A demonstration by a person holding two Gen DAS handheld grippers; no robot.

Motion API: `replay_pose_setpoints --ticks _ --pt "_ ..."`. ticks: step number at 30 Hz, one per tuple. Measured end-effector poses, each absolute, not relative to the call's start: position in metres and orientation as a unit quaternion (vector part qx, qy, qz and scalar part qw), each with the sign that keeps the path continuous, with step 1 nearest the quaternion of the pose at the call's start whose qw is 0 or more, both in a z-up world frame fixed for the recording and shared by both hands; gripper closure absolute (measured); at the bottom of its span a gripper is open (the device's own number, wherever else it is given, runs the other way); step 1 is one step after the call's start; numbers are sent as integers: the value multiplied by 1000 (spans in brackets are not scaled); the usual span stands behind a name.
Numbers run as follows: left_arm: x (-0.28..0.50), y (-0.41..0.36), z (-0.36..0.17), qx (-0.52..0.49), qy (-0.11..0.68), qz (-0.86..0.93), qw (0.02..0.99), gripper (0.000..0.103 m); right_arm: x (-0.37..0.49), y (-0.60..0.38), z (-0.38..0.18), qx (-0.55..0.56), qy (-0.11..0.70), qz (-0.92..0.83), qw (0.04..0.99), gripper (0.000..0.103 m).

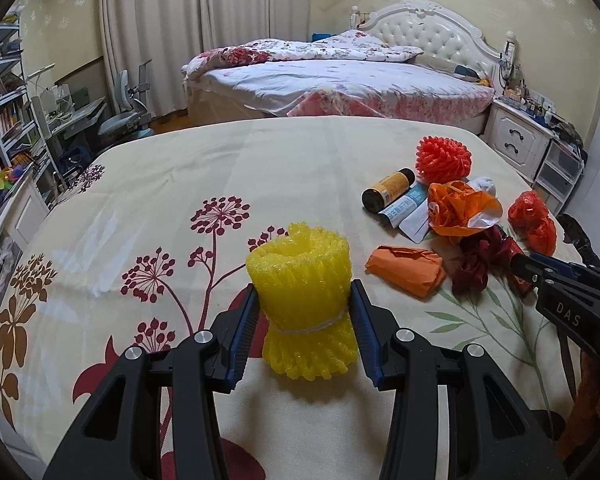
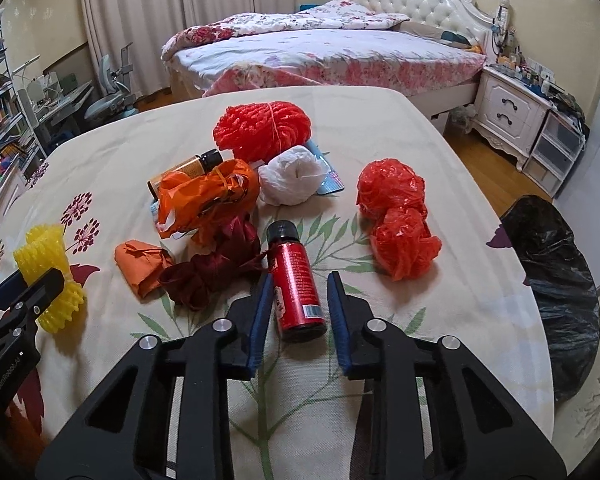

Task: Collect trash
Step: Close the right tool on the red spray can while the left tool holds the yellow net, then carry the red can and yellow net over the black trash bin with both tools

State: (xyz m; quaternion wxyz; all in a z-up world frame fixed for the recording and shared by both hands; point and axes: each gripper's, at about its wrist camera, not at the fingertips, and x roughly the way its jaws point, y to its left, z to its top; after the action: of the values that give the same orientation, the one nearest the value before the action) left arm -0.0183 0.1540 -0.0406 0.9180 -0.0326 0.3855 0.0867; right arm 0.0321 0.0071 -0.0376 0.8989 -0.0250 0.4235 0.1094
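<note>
The left gripper [image 1: 305, 312] clamps the yellow foam net [image 1: 302, 296] squarely between both pads on the tablecloth [image 1: 172, 168], while the right gripper [image 2: 296, 304] stands open astride the lying red bottle [image 2: 296, 280], neither finger visibly touching it.

"DAS" shows on the right gripper [image 1: 518, 270], seemingly "GenRobot.AI" on the left gripper [image 2: 46, 280].

A home bedroom: tufted white headboard [image 1: 428, 30] and floral-quilted bed [image 1: 340, 76] at upper centre, white nightstand [image 1: 518, 136] at right, long pale curtains [image 1: 152, 28] upper left, crowded bookshelf [image 1: 4, 108] and desk chair [image 1: 126, 108] at far left.
</note>
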Motion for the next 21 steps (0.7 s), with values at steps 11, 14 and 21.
replay_pose_setpoints --ticks 11,14,21 --pt "-14 153 -44 -33 382 83 920 57 36 11 -43 -35 431 111 895 78" --pt "-14 153 -44 -32 382 84 920 57 37 12 -48 -37 438 111 892 79" --pt "-12 155 -44 -33 380 88 920 57 36 15 -50 -41 432 112 894 80"
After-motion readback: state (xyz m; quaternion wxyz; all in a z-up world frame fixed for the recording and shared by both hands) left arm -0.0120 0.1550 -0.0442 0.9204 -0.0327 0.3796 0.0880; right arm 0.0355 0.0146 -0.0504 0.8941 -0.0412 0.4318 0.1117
